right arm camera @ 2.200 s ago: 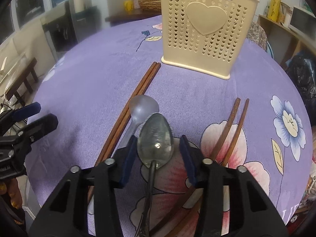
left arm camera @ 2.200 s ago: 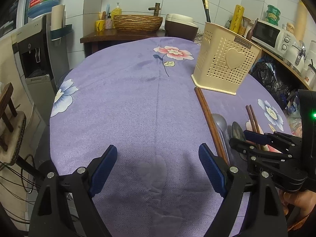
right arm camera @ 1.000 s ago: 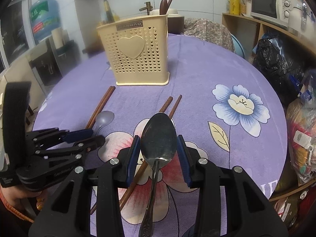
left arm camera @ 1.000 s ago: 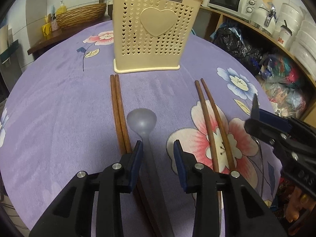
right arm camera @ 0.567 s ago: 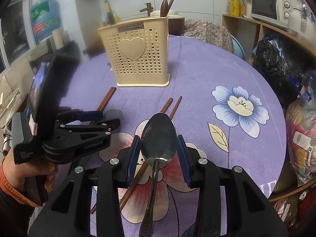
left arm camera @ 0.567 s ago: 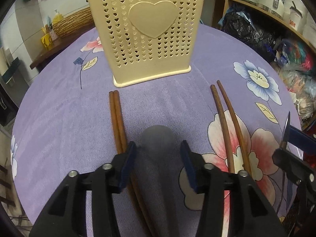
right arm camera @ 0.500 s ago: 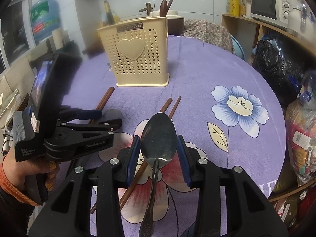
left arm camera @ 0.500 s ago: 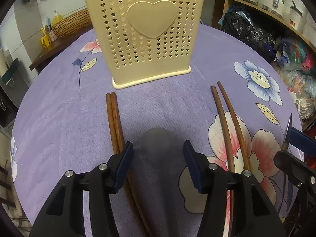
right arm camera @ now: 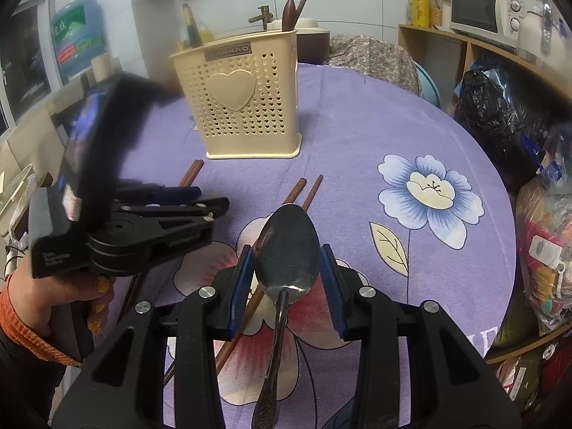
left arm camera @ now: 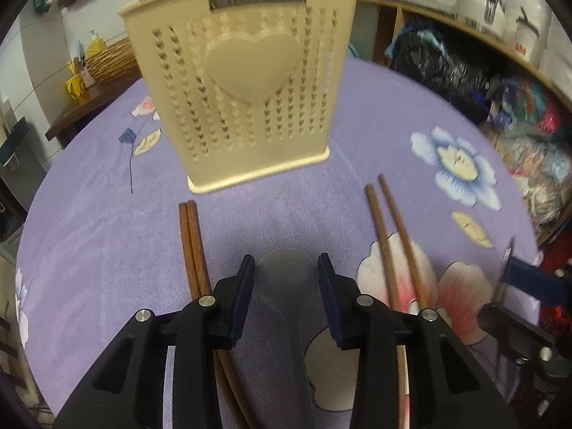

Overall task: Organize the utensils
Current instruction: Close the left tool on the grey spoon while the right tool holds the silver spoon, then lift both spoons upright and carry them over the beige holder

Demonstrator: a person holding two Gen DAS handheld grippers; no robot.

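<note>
A cream perforated holder [left arm camera: 250, 82] with a heart on its front stands on the purple flowered cloth [left arm camera: 107, 250], with a few utensils in it. My left gripper [left arm camera: 286, 268] has its jaws closing, and its blue pads touch both sides of a grey spoon's [left arm camera: 287, 282] bowl. My right gripper [right arm camera: 287, 250] is shut on the bowl of a metal spoon [right arm camera: 286, 236], held above the cloth. One pair of brown chopsticks [left arm camera: 191, 236] lies left of the grey spoon and a second pair [left arm camera: 389, 236] lies to its right. A hand [right arm camera: 53, 296] holds the left gripper [right arm camera: 214, 200].
Black and coloured bags [left arm camera: 447, 68] crowd a shelf beyond the table's right edge. A microwave [right arm camera: 482, 7] sits on that shelf. A wicker basket [left arm camera: 111, 60] and a water bottle [right arm camera: 78, 32] stand at the back left.
My left gripper moved closer to the holder, spread its jaws around the grey spoon's bowl, then narrowed them onto it. My right gripper stayed still with the metal spoon.
</note>
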